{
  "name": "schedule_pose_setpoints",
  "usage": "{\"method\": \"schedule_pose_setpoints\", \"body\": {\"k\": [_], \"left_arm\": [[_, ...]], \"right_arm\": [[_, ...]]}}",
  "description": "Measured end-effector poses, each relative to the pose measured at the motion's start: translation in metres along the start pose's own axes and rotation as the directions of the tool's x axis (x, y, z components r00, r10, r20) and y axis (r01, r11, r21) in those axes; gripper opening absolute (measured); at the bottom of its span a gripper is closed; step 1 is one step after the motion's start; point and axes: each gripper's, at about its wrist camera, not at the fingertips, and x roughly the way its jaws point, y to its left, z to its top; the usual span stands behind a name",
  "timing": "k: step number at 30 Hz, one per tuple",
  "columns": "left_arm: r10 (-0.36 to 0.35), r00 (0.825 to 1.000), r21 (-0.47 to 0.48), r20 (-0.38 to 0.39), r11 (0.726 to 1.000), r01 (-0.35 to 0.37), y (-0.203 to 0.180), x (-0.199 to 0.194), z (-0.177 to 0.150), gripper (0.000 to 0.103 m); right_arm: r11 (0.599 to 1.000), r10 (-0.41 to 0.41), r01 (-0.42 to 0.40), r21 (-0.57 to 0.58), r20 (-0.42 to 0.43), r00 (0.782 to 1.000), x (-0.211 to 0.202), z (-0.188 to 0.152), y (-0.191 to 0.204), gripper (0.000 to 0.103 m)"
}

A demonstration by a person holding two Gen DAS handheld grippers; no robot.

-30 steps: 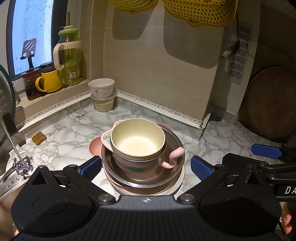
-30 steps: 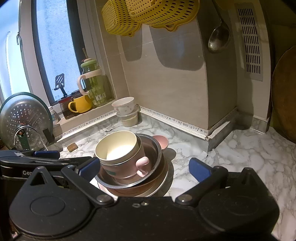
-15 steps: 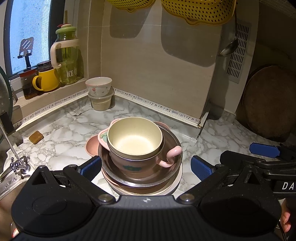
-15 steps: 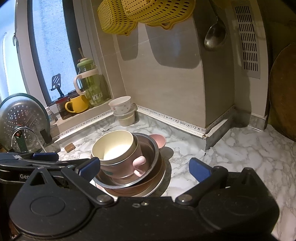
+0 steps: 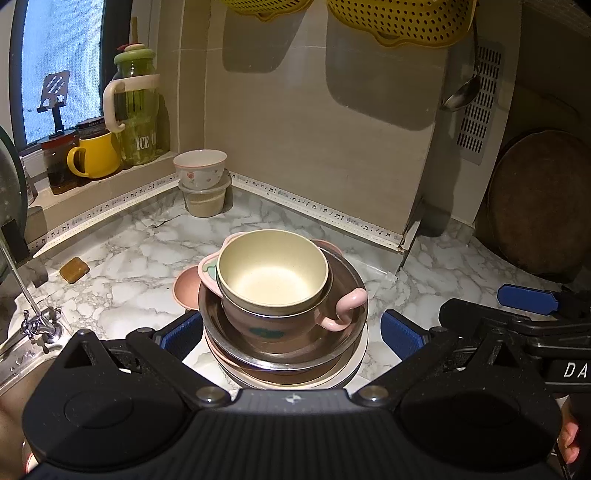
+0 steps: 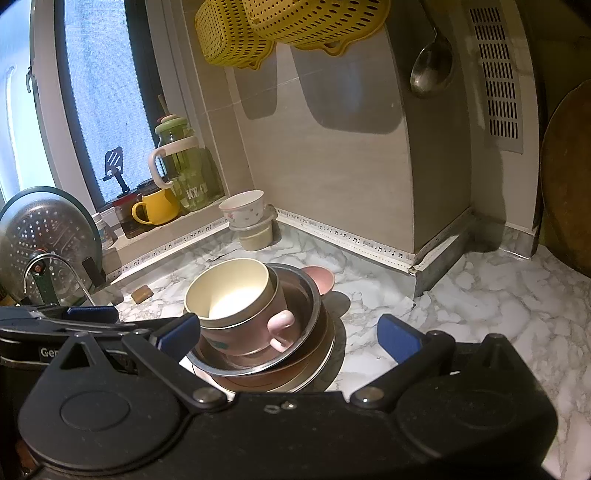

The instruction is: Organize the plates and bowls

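A stack of dishes stands on the marble counter: a cream bowl (image 5: pixel 271 273) inside a pink two-handled bowl (image 5: pixel 343 306), inside a steel bowl (image 5: pixel 347 332), on plates (image 5: pixel 354 369). The stack also shows in the right wrist view, cream bowl (image 6: pixel 231 291) on top. A small pink dish (image 5: pixel 186 290) lies beside it. My left gripper (image 5: pixel 291 334) is open, its fingers on either side of the stack's front. My right gripper (image 6: pixel 288 334) is open just before the stack. A floral bowl (image 5: pixel 199 168) sits on a tub (image 5: pixel 205 201) in the corner.
A yellow mug (image 5: pixel 98 155) and a green jar (image 5: pixel 135 110) stand on the window sill. Yellow colanders (image 6: pixel 291 26) and a ladle (image 6: pixel 430 70) hang on the wall. A round wooden board (image 5: pixel 535 199) leans at right. A tap (image 5: pixel 33 317) and steamer lid (image 6: pixel 48 236) stand at left.
Both grippers have moved slightly closer to the stack and a little left; the dishes have not moved.
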Motion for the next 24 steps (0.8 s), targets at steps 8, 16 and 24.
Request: {"method": "schedule_pose_setpoints", "body": {"k": [8, 16, 24], "left_arm": [[-0.004, 1.000, -0.014, -0.010, 1.000, 0.004, 0.0011, 0.0009, -0.0005, 0.103], [0.000, 1.000, -0.013, -0.007, 1.000, 0.000, 0.0014, 0.0008, -0.0008, 0.103], [-0.004, 1.000, -0.017, -0.011, 1.000, 0.004, 0.0019, 0.0013, -0.0006, 0.103]], "right_arm": [[1.000, 0.004, -0.004, 0.003, -0.004, 1.000, 0.0031, -0.0011, 0.0005, 0.103], [1.000, 0.007, -0.007, 0.006, -0.002, 1.000, 0.0038, -0.0015, 0.0002, 0.103], [1.000, 0.007, -0.007, 0.008, -0.004, 1.000, 0.0042, -0.0015, 0.0005, 0.103]]}}
